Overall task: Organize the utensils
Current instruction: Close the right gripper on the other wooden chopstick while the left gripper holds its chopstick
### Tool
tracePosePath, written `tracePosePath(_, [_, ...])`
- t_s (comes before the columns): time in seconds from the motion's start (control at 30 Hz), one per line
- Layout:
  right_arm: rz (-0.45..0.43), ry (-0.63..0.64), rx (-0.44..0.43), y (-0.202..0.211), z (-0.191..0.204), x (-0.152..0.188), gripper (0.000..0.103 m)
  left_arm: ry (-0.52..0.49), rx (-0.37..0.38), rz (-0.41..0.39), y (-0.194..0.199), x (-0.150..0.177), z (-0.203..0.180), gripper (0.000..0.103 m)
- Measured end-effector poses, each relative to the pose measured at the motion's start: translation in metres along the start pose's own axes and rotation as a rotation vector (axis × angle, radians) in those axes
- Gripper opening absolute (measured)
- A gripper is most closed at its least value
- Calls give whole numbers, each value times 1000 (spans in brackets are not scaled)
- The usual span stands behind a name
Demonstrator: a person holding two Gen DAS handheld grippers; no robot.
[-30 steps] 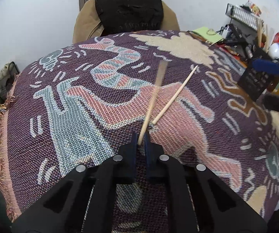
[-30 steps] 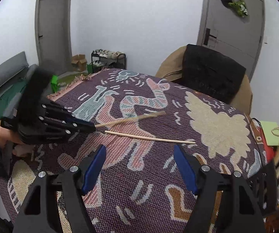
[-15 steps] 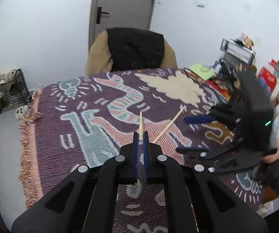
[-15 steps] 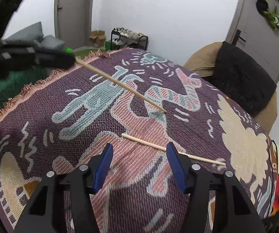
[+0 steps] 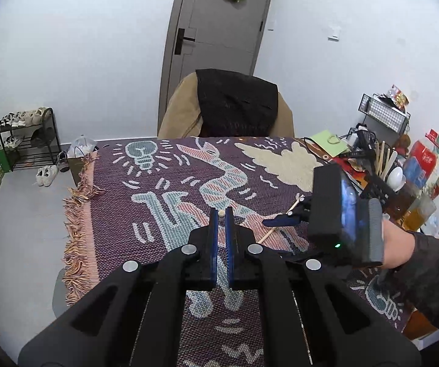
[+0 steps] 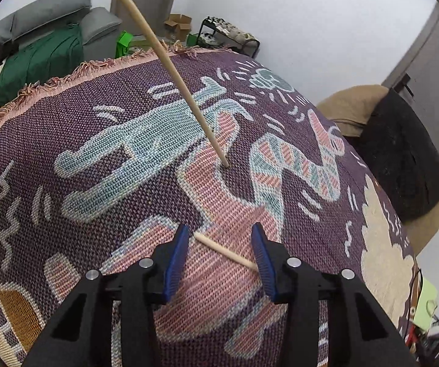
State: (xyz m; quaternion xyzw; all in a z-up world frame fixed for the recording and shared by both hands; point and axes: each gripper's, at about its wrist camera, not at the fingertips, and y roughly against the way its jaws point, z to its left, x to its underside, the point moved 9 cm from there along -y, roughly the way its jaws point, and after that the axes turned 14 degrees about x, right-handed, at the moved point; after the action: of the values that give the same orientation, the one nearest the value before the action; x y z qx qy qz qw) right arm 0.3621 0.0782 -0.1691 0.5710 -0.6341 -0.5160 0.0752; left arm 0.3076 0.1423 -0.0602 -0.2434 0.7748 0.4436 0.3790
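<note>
My left gripper (image 5: 220,214) is shut on a wooden chopstick (image 5: 220,213) and holds it in the air, pointing straight away from the camera. In the right wrist view that chopstick (image 6: 170,64) slants down over the cloth, its tip above the pink figure. A second chopstick (image 6: 224,251) lies on the patterned cloth (image 6: 121,159). My right gripper (image 6: 219,246) is open and low over it, a finger on each side. In the left wrist view the right gripper (image 5: 283,218) sits over that chopstick (image 5: 294,206).
A black mesh utensil holder (image 5: 384,180) with wooden utensils stands at the table's right edge among boxes, cables and a wire rack (image 5: 384,113). A chair (image 5: 234,107) with a dark jacket stands behind the table. The cloth's fringed edge (image 5: 75,214) hangs on the left.
My left gripper has lifted its chopstick off the cloth and tilted it up. My right gripper has come down and forward until its fingers straddle the lying chopstick.
</note>
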Motion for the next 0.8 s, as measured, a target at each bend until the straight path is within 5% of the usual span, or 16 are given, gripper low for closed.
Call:
tracePosePath(0.07, [8,18,-1,-2,2,-1,15,1,-3,-3,2,-1,1,5])
tracePosePath(0.1, [4,27,9,-1,3,-1,13,2,-4,-6,4,-1,0,5])
tracePosePath(0.3, [-69,-25,35,27,-9,-7,10,-4,-9,-25,10,-7,-5,5])
tracePosePath(0.8, [-236,-298,107,135,-113,-12,5,-59,19,-79,26,-40,-48,5])
